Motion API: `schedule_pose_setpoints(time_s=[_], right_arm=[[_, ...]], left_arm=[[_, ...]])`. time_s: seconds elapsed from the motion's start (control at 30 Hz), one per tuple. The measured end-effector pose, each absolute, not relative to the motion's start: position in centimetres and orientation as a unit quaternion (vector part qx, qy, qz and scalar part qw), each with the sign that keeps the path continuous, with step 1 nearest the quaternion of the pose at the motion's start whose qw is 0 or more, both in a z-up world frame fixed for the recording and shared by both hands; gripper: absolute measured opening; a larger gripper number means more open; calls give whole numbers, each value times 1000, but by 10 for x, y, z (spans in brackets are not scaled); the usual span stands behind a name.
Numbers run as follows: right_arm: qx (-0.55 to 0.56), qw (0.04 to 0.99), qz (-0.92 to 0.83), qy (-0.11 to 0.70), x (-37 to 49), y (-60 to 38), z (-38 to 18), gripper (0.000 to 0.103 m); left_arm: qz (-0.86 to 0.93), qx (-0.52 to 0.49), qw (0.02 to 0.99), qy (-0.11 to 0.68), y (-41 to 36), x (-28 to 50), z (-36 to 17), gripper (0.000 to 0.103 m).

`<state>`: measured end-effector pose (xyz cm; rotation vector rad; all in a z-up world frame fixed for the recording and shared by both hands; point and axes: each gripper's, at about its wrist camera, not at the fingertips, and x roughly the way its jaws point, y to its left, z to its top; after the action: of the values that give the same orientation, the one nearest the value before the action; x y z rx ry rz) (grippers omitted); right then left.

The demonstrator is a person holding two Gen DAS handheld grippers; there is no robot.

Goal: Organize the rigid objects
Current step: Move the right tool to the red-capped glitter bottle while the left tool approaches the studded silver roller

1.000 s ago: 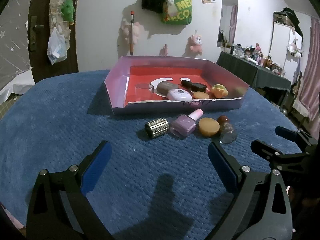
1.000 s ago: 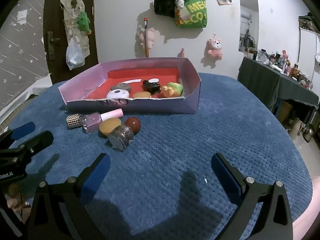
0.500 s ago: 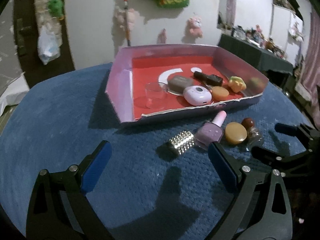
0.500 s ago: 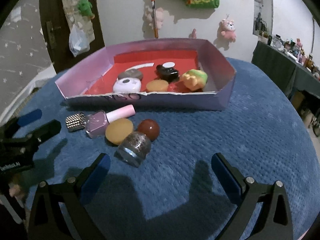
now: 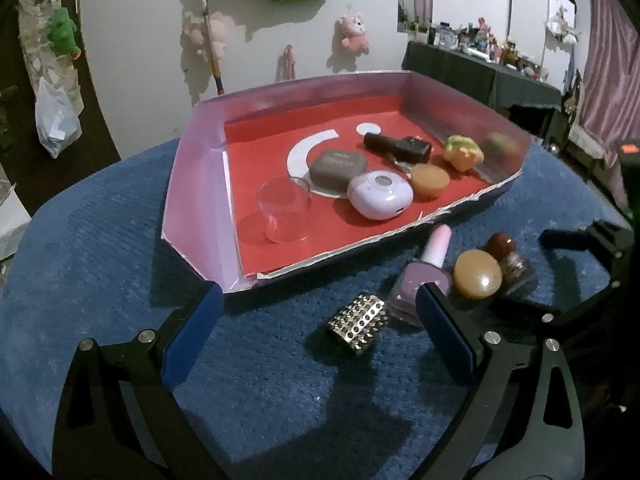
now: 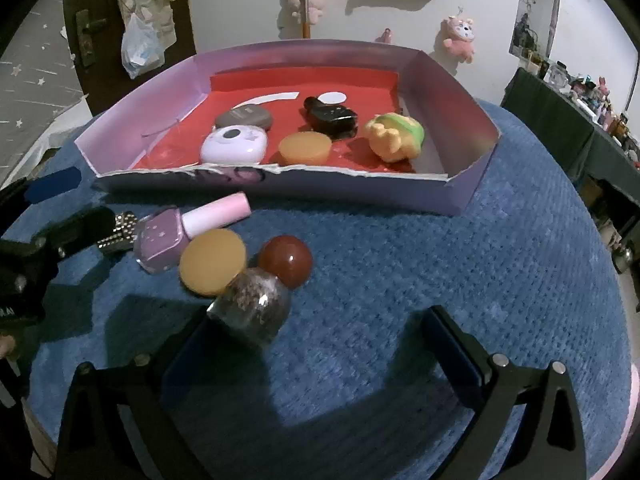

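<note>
One box (image 5: 200, 184) holds six things (image 6: 234, 146): a clear cup, two pebble-shaped cases, a dark bottle, an orange disc and a yellow-green toy. Outside it lie five (image 6: 212, 262): a studded cylinder, two polish bottles, a disc and a ball.

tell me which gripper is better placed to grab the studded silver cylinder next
Left. The left gripper is open with the studded silver cylinder lying between its fingers. The right gripper faces the glitter bottle instead, with the purple nail polish between it and the cylinder.
</note>
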<state>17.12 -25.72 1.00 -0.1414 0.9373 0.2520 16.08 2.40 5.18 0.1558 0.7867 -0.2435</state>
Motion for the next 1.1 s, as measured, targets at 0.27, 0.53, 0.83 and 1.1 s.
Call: schedule_pose_setpoints(time_s=[0.27, 0.53, 0.83, 1.1], right_arm=[[-59, 884, 125, 447, 168, -273, 13, 103], [-11, 885, 110, 452, 169, -310, 18, 103], [-14, 887, 114, 447, 167, -303, 15, 103], [-34, 886, 125, 445, 179, -288, 15, 103]], left_arm=[[-127, 78, 907, 393, 20, 164, 45, 98], [-135, 71, 904, 398, 22, 168, 42, 98], [-136, 68, 902, 404, 24, 169, 45, 98], [-152, 72, 898, 406, 23, 170, 41, 98]])
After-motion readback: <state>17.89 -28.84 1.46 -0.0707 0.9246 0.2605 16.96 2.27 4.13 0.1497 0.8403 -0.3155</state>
